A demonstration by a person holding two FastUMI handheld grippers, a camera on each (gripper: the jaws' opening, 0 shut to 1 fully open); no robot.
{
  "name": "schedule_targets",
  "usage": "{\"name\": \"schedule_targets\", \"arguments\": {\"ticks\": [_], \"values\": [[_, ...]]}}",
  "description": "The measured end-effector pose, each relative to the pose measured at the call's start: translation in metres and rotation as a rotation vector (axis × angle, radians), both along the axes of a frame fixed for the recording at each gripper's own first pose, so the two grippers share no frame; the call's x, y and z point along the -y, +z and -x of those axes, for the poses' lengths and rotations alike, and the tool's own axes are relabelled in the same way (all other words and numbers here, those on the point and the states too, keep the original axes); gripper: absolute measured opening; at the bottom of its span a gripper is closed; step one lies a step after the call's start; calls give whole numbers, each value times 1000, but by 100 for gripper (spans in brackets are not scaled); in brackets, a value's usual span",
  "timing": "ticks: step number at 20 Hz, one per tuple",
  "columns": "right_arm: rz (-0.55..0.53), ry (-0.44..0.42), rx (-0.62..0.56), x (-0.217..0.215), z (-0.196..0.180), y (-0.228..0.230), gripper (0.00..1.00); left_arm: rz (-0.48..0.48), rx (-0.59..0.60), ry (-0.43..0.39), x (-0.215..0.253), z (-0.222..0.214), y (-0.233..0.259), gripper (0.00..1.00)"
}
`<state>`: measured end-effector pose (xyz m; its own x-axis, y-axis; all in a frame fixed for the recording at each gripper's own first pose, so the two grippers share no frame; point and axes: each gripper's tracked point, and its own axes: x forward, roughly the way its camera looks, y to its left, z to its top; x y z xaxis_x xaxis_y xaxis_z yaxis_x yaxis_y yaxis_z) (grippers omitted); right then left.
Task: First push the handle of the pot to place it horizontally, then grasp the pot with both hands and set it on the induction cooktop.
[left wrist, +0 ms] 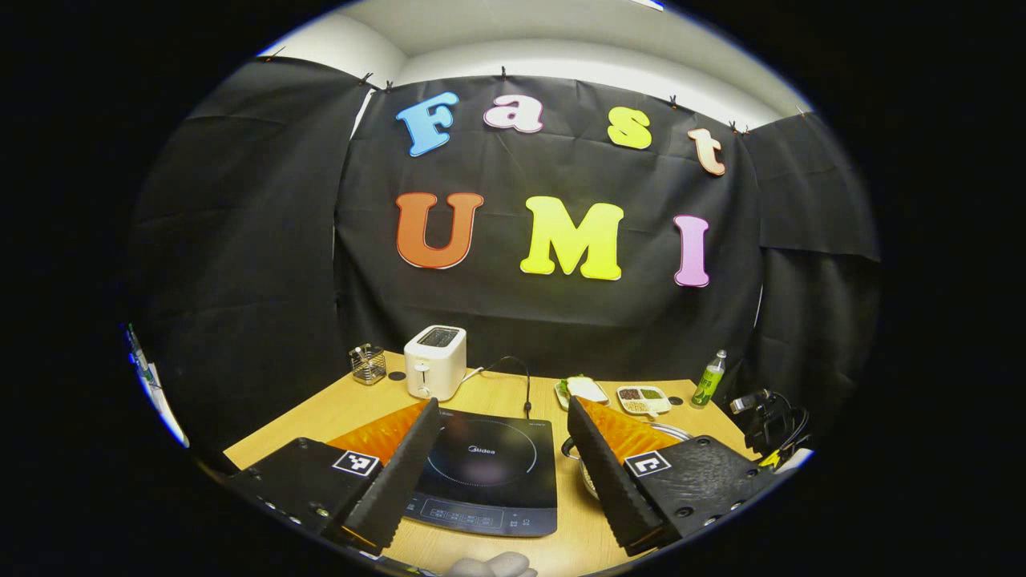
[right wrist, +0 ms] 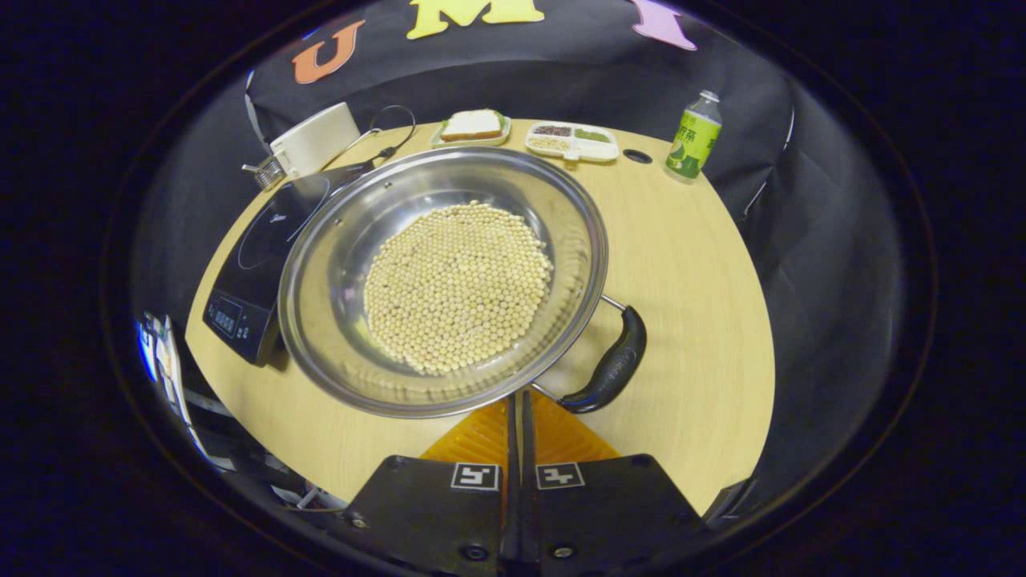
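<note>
Right gripper view: your right gripper [right wrist: 515, 405] is fully closed, empty, at the rim of the round steel pot of beans [right wrist: 442, 276], beside the black induction cooktop [right wrist: 264, 248]. Black handle [right wrist: 613, 365] looks angled—push it next. Left gripper [left wrist: 501, 473] wide open, empty.

The left claw [left wrist: 501, 449] hangs spread wide above the wooden worktop [left wrist: 497, 397], framing the black induction cooktop [left wrist: 489, 477], with a white toaster [left wrist: 434, 362] behind and a green bottle [left wrist: 708, 378] far right.
</note>
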<state>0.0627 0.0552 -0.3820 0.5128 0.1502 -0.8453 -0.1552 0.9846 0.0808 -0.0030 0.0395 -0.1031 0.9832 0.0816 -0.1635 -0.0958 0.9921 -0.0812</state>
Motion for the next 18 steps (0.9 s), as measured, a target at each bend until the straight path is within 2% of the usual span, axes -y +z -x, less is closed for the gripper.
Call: {"name": "schedule_targets", "arguments": {"ticks": [3,4,6,8,9,11,12,18], "values": [[19,25,4,8,-10,-2,0,-2,-2,6,7,-6,-3,95],[28,39,8,10,-12,-2,4,-2,-5,11,8,-8,-3,95],[41,61,11,16,-18,-7,0,3,-5,20,14,-11,-3,95],[49,73,12,23,-25,-8,4,2,-5,32,19,-14,-4,95],[54,79,14,28,-28,-8,0,0,-7,40,20,-16,-6,95],[68,90,18,38,-37,-7,4,0,-11,50,26,-21,-9,95],[74,93,19,43,-42,-7,0,-3,-12,59,27,-22,-10,95],[96,92,26,64,-67,-4,4,1,-23,97,38,-26,-13,95]]}}
